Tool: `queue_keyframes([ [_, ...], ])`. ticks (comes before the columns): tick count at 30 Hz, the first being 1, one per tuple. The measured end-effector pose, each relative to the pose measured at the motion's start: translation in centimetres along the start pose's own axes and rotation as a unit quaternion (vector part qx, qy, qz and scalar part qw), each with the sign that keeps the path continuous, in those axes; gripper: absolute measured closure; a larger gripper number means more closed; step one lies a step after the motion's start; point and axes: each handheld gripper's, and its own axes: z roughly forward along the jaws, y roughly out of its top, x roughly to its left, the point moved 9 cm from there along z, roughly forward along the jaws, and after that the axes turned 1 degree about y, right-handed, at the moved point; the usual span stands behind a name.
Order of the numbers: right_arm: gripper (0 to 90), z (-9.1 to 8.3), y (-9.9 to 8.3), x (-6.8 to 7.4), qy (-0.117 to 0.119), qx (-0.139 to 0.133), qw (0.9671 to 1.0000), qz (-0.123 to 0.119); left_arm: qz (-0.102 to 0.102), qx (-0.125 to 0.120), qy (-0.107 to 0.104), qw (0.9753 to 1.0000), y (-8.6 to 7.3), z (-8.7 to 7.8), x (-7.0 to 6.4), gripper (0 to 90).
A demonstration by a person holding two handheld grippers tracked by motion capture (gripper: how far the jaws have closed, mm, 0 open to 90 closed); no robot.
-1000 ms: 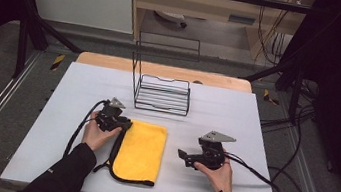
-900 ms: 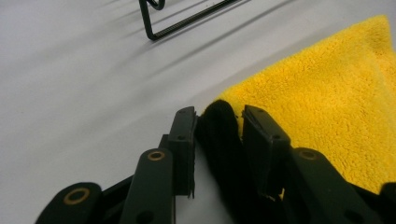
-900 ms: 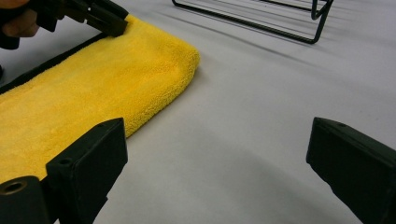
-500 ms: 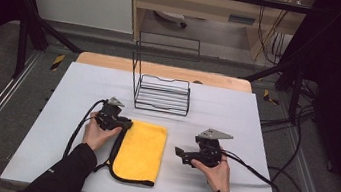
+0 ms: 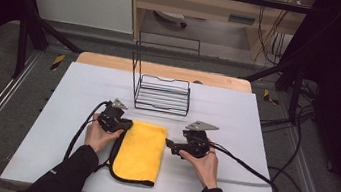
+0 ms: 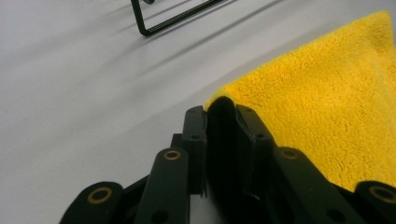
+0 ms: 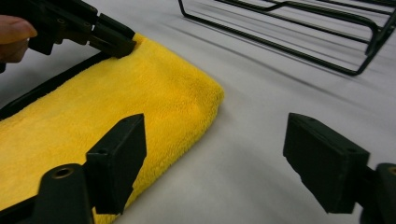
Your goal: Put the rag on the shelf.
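Note:
A folded yellow cloth (image 5: 140, 152) with a black edge lies flat on the white table (image 5: 83, 89). My left gripper (image 5: 125, 125) is at the cloth's far left corner, shut on its black-edged corner (image 6: 220, 109); the yellow pile (image 6: 327, 107) spreads to the right of the jaws. The right gripper view shows the same left gripper (image 7: 123, 44) pinching that corner. My right gripper (image 5: 169, 145) is open beside the cloth's right edge. Its jaws (image 7: 215, 135) stand wide apart, the left one over the cloth (image 7: 116, 102), the right one over bare table.
A black wire rack (image 5: 161, 94) stands just beyond the cloth, toward the table's far side, also seen as the rack (image 7: 299, 32) and the rack's corner (image 6: 173, 18). Cables trail from both grippers across the table. A wooden strip (image 5: 162, 69) borders the far edge.
My right gripper has moved left, up to the cloth's right edge. The left gripper has stayed at the cloth's corner.

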Motion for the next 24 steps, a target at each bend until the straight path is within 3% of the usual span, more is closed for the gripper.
queue_keyframes([
  [7,31.4,2.7,1.3,0.0,-0.025,-0.004,0.9997,0.003,0.026,-0.008,0.005,0.9996,-0.1,0.0,-0.1,74.1],
  [12,38.8,4.0,1.5,0.3,-0.022,0.007,0.9997,0.012,0.027,-0.009,0.003,0.9996,-0.1,0.0,-0.1,74.0],
  [15,43.8,4.5,1.0,-0.3,-0.040,0.026,0.9988,0.005,0.033,-0.008,0.008,0.9994,0.0,0.0,-0.1,73.8],
  [17,46.2,4.8,0.6,-0.4,-0.039,0.041,0.9983,0.012,0.031,-0.009,0.004,0.9995,0.0,0.0,-0.1,73.8],
  [24,58.5,5.4,0.5,-0.1,-0.012,0.044,0.9981,0.041,0.026,-0.008,-0.002,0.9996,0.0,0.0,0.0,73.7],
])
